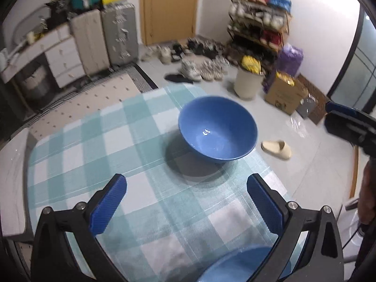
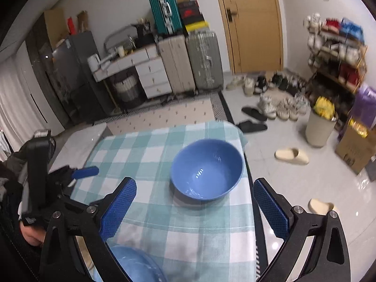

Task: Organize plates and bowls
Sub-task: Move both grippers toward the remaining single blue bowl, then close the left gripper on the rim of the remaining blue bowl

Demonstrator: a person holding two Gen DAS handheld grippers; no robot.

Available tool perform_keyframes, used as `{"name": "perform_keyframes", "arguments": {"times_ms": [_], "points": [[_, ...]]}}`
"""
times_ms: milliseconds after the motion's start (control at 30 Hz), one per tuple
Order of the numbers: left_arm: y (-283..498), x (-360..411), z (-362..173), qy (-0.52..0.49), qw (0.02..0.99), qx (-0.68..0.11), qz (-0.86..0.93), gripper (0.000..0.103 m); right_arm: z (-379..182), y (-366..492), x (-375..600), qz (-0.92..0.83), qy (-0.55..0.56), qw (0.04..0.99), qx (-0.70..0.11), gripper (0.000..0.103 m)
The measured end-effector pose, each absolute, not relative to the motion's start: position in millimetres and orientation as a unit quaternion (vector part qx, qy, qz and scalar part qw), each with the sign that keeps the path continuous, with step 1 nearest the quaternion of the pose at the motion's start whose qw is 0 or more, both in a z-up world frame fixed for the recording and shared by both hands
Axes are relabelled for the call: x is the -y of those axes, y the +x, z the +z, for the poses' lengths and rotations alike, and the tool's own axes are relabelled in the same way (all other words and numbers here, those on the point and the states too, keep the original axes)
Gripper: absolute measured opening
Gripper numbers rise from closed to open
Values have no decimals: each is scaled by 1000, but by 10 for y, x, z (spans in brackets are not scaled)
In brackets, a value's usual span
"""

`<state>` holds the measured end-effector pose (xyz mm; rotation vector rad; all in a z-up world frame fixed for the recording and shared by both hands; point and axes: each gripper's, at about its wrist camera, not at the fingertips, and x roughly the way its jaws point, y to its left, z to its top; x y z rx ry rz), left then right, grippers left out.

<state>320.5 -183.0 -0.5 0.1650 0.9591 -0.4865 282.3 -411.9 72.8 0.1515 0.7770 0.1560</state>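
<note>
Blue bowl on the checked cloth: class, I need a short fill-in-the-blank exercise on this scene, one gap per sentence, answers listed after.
1. The bowl standing on the checked tablecloth is coloured ____.
2. The bowl stands upright and holds ____.
3. The left gripper and the right gripper both have their jaws ____.
4. The door behind the table is ____.

Missing words: blue; nothing; open; shut

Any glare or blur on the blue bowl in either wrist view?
Left wrist view: blue bowl sharp, small glint inside, dark shadow on the checked tablecloth; shoe rack smeared. Right wrist view: bowl slightly soft, dashed glint; room edges bend.
</note>
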Motion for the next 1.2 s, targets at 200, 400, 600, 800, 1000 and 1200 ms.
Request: {"name": "perform_keyframes", "arguments": {"times_ms": [200,400,600,800,1000,1200], "points": [[3633,2024,-176,67,845,-476,-233,103,159,3337,4385,56,108,895,-429,101],[4016,2251,-456,76,825,-510,-230,102,-366,3744,4515,45,136,868,-476,101],[4274,2387,-679,78,812,-533,-225,101,-702,3975,4621,19,172,857,-485,101],[4465,2388,-847,66,804,-548,-223,90,-831,4121,4562,15,167,855,-491,101],[4505,2418,-973,57,787,-568,-234,77,-995,4244,4597,21,203,838,-506,96],[4488,2514,-987,67,775,-577,-251,56,-1169,4321,4569,14,207,821,-532,64]]}}
